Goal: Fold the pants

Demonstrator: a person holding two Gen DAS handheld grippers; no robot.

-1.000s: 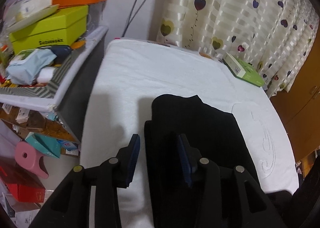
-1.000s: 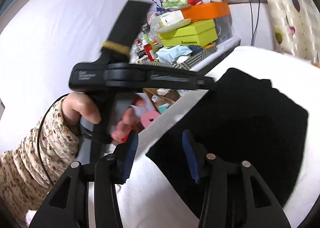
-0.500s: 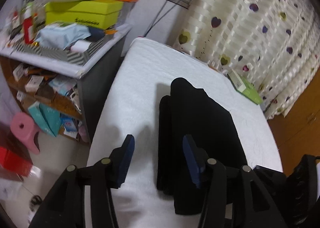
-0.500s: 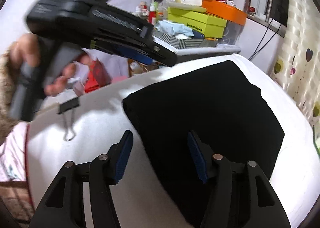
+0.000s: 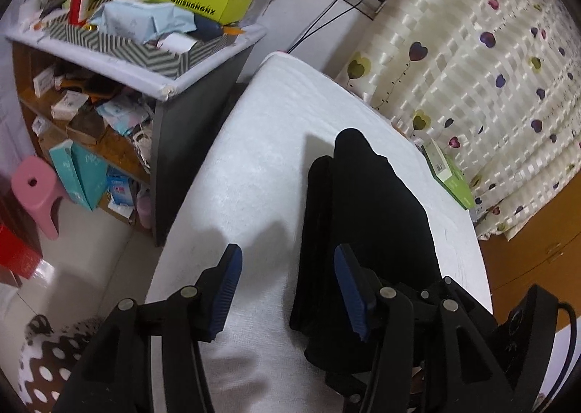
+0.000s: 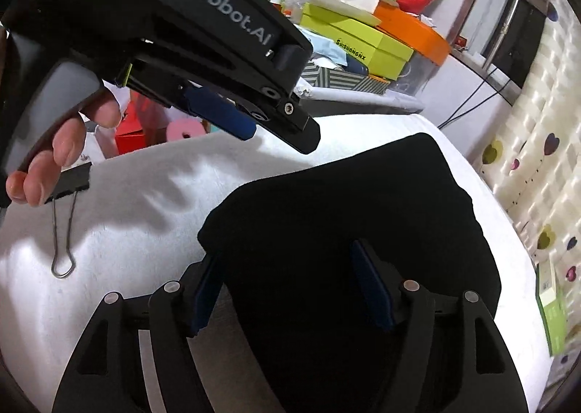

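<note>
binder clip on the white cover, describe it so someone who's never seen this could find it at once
Start at the white-covered table where the folded black pants lie. In the right wrist view, go left from the pants toward the person's fingers at the picture's edge: the binder clip sits on the cover just under them. Its small black body and long wire loops set it apart.

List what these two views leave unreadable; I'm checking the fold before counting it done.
- Folded black pants, right wrist view: near edge hidden behind the right gripper.
- Same pants, left wrist view: near end hidden behind the left gripper; layers blend into solid black.
- Green flat box: cut off at the frame edge.
</note>
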